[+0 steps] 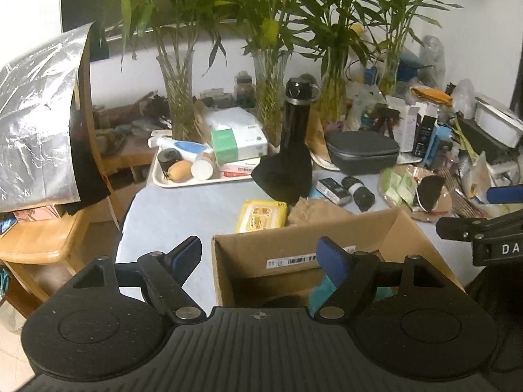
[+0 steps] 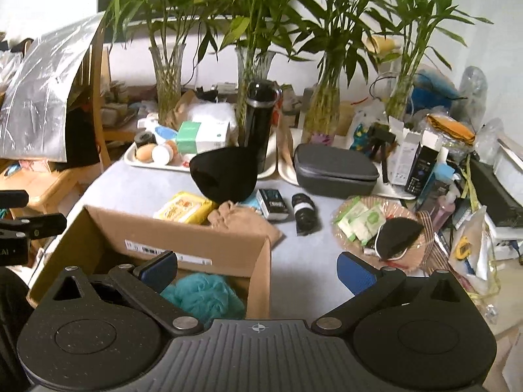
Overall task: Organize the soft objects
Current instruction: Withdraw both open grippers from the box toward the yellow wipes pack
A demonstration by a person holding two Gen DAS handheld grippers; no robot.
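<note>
With both jaws wide and empty, I steer my right hand-held gripper (image 2: 256,269) ahead over the cardboard box (image 2: 183,245) to the tan cloth (image 2: 243,223), left hand-held gripper (image 1: 260,254) idle.

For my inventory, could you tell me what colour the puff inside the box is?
Teal puff, clearest in the right wrist view.

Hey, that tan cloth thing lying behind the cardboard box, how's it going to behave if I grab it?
The tan cloth lies crumpled with soft folds, so it will probably go floppy and drape from the pinch. It looks thin, so likely light. One edge sits against the yellow wipes pack and near the cardboard box; lifting may nudge the pack a little.
</note>
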